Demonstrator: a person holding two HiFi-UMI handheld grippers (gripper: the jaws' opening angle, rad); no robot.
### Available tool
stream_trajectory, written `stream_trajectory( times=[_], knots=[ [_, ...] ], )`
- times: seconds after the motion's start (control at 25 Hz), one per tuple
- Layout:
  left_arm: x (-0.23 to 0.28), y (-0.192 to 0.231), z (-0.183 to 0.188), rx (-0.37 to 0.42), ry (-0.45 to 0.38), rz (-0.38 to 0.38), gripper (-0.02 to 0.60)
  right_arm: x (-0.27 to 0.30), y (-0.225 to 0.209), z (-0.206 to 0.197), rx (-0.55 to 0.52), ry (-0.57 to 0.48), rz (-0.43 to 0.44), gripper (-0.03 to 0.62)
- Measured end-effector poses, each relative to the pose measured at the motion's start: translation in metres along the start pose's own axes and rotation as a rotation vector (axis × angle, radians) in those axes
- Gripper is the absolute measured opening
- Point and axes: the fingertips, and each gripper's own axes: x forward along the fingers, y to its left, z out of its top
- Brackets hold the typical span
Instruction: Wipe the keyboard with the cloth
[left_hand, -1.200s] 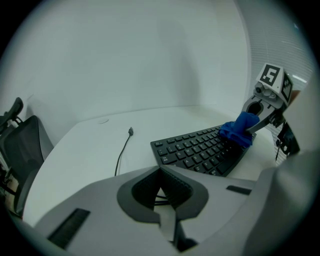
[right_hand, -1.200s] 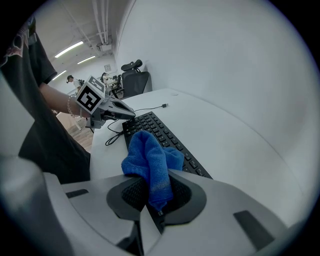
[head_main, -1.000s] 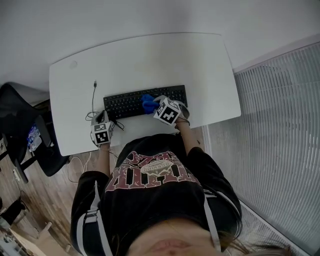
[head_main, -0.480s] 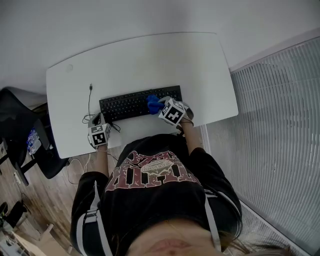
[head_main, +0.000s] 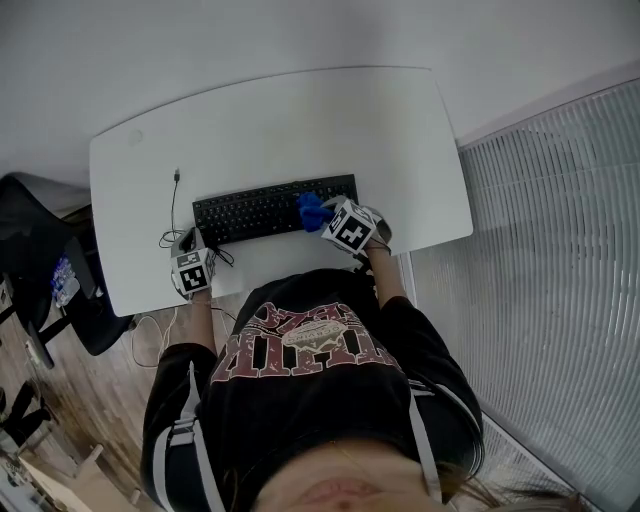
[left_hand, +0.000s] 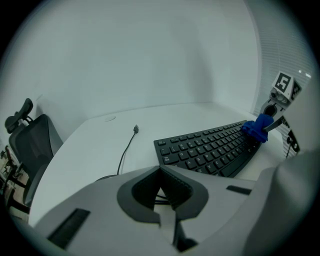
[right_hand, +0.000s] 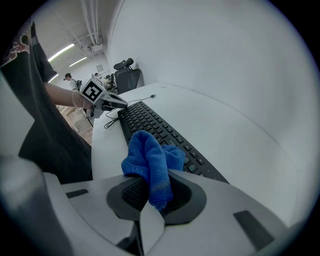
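A black keyboard (head_main: 262, 209) lies along the near middle of the white table (head_main: 300, 120). My right gripper (head_main: 326, 217) is shut on a bunched blue cloth (head_main: 311, 210), which rests on the keys toward the keyboard's right end. In the right gripper view the cloth (right_hand: 151, 160) bulges out of the gripper (right_hand: 152, 194) over the keyboard (right_hand: 150, 125). My left gripper (head_main: 190, 243) sits at the keyboard's near left corner, shut with nothing between its jaws. From the left gripper (left_hand: 161, 186), the keyboard (left_hand: 207, 150) runs off to the right toward the cloth (left_hand: 257, 128).
The keyboard's black cable (head_main: 174, 205) runs back from its left end and loops by the left gripper. A black office chair (head_main: 40, 260) stands left of the table. The table's far half is bare white. A ribbed white panel (head_main: 540, 260) fills the right side.
My right gripper has slid the cloth rightward along the keys, from about the keyboard's middle to nearer its right end. The left gripper has stayed at the left corner.
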Motion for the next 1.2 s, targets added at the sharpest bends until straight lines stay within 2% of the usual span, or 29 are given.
stream_trajectory(
  times=[0.52,1.2],
  knots=[
    [0.005,0.0,-0.003,-0.019,0.008,0.05,0.032,-0.014,-0.027,-0.039,0.092,-0.023,-0.036,0.064],
    [0.004,-0.002,-0.001,-0.047,0.019,0.093,0.032,-0.048,-0.062,-0.095,0.231,-0.018,-0.123,0.064]
  ],
)
